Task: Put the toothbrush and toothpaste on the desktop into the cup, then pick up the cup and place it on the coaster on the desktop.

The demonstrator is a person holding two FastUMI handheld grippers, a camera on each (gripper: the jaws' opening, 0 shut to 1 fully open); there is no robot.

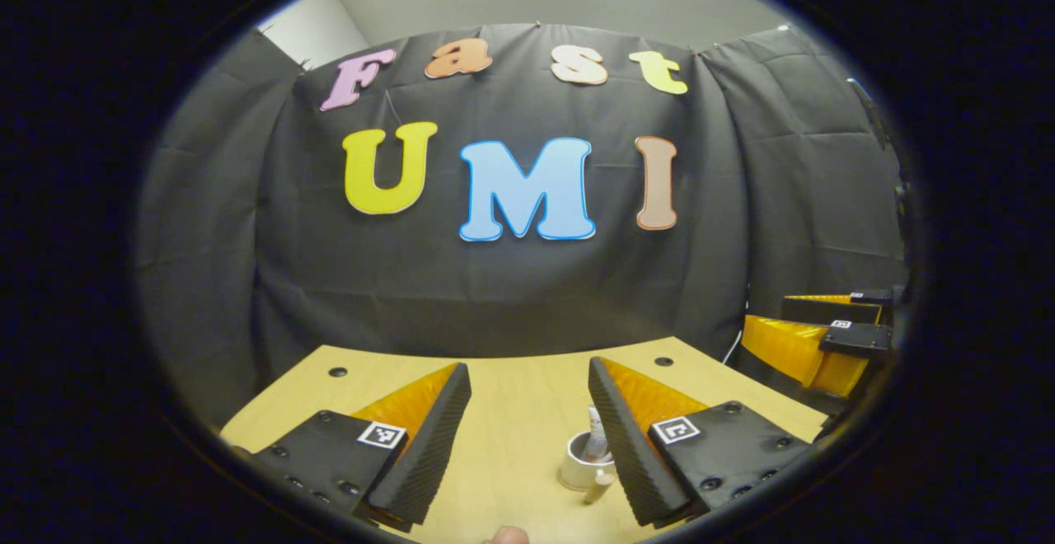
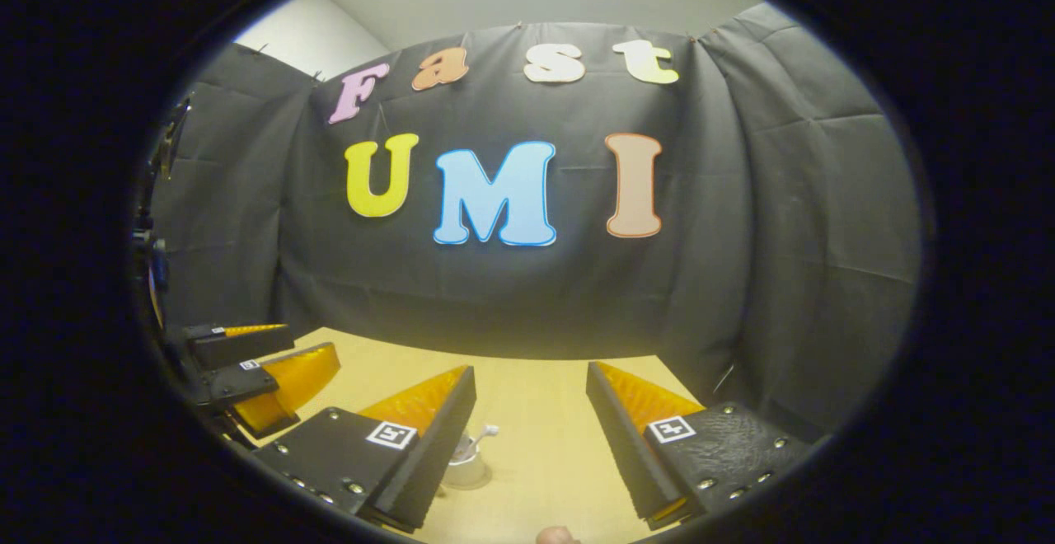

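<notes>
In the left gripper view, the left gripper [image 1: 527, 437] is released, its two ribbed fingers standing wide apart with bare worktop [image 1: 511, 396] between them. The worktop's far edge runs across just behind the fingertips, meeting the black cloth wall [image 1: 511, 297], with its right corner at about 3 o'clock. The white cup [image 1: 581, 466] sits at about 5 o'clock, just beside the inner face of the right-hand finger and partly hidden by it. The toothpaste [image 1: 595, 441] stands in it, long axis near upright, tip toward 12 o'clock. A pale handle [image 1: 599, 488] pokes over the near rim toward 6 o'clock; I cannot tell for sure what it is. The right gripper [image 1: 824, 334] hangs at 3 o'clock, beyond the worktop's corner.

In the right gripper view, the left gripper [image 2: 264, 363] is at 9 o'clock. The right gripper is released too, with open worktop ahead. The cup [image 2: 466, 470] peeks from behind the left-hand finger at 7 o'clock, the toothbrush [image 2: 482, 437] leaning toward 1 o'clock.
</notes>
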